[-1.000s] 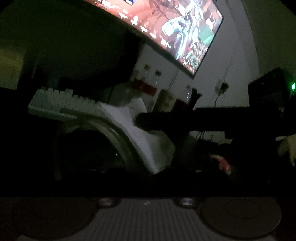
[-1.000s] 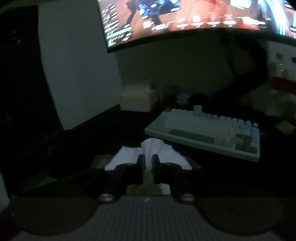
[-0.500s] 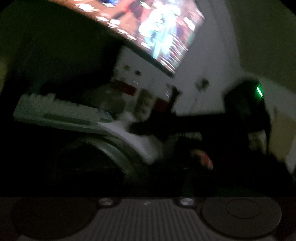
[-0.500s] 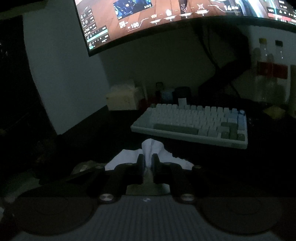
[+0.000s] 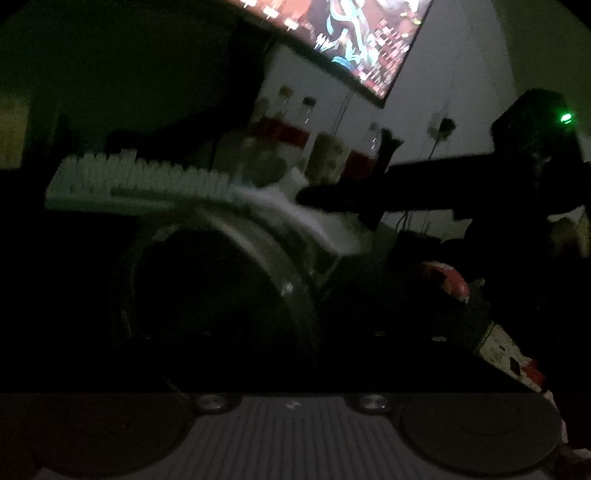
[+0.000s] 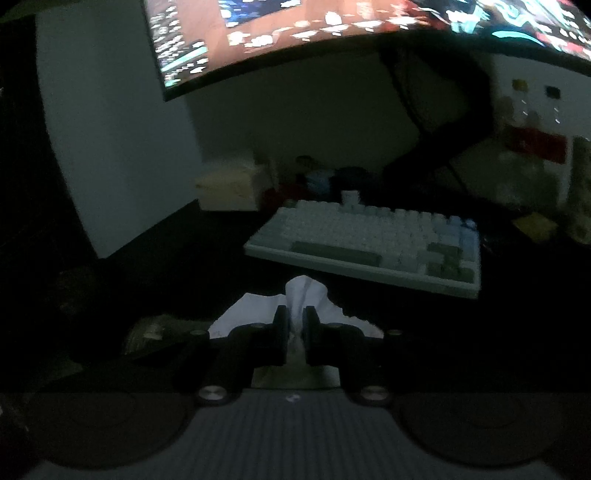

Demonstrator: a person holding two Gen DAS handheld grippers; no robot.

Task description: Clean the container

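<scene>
The room is very dark. In the left wrist view a round clear container (image 5: 236, 280) fills the lower middle, close in front of the left gripper; that gripper's fingers are lost in the dark. The right gripper (image 5: 306, 197) reaches in from the right and presses a white tissue (image 5: 295, 214) on the container's upper rim. In the right wrist view the right gripper (image 6: 294, 326) is shut on the white tissue (image 6: 304, 291), which bunches up between its fingers.
A white keyboard (image 6: 369, 240) lies on the dark desk beyond the tissue, also in the left wrist view (image 5: 140, 177). A lit curved monitor (image 6: 332, 33) hangs above. Bottles with red labels (image 5: 291, 129) stand behind. A pale box (image 6: 229, 184) sits at the back left.
The tissue and right gripper have rubbed back and forth over the container's rim. Both views have swung; the container stays close in front of the left gripper.
</scene>
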